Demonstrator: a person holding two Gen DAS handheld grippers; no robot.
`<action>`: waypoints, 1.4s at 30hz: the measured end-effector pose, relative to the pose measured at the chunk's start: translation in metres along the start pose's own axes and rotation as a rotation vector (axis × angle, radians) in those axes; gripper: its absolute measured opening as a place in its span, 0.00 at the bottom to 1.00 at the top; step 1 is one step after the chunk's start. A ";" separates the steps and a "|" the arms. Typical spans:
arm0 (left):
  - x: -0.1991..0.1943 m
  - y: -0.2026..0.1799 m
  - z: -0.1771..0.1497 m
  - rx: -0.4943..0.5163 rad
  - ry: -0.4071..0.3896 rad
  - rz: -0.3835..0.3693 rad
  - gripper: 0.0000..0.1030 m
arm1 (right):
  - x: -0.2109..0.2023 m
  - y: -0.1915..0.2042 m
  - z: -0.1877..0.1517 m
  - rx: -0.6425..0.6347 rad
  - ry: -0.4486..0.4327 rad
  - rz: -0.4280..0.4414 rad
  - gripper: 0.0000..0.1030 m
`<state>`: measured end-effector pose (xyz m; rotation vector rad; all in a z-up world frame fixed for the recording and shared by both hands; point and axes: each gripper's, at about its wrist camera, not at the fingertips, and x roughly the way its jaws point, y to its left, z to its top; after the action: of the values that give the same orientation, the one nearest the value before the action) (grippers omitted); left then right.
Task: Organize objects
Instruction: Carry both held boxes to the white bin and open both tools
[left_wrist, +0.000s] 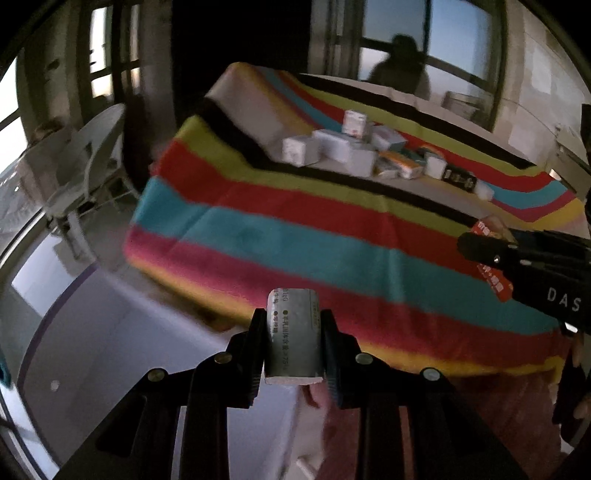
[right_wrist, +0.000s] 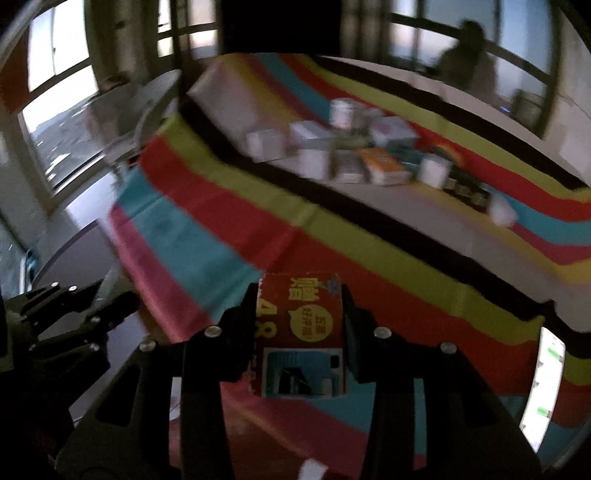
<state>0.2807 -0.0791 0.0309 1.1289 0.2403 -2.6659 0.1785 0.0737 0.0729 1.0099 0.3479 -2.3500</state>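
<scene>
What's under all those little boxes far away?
The little boxes sit on a striped cloth, mostly on its pale stripe. The cloth covers everything beneath, so whatever holds it up cannot be seen.

- The left gripper (left_wrist: 293, 343) clamps a small grey-white printed carton (left_wrist: 293, 334) between its two black fingers (left_wrist: 255, 354), the pads pressing on both of its sides.
- Ahead of it spreads a cloth with red, teal, yellow, pink and black stripes (left_wrist: 295, 229), covering a table.
- Far ahead on that cloth lies a cluster of small white and orange boxes (left_wrist: 354, 149), well apart from the held carton.
- To the right, the right gripper (left_wrist: 480, 245) reaches in over the cloth, gripping a red box with white and yellow print (left_wrist: 495, 284).
- To the left stands a white chair (left_wrist: 88, 162) near windows.
- Beyond the table a dark, blurred person (left_wrist: 400, 62) shows against a window.
</scene>
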 end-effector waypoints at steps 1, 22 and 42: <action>-0.003 0.008 -0.005 -0.013 0.001 0.008 0.29 | -0.001 0.011 -0.001 -0.026 0.002 0.017 0.43; -0.022 0.138 -0.060 -0.245 0.033 0.201 0.29 | 0.019 0.186 -0.033 -0.467 0.135 0.377 0.43; 0.018 0.174 -0.076 -0.243 0.119 0.353 0.81 | 0.152 0.243 -0.036 -0.589 0.314 0.263 0.85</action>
<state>0.3690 -0.2306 -0.0446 1.1331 0.3403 -2.1997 0.2551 -0.1666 -0.0670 1.0431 0.9045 -1.6949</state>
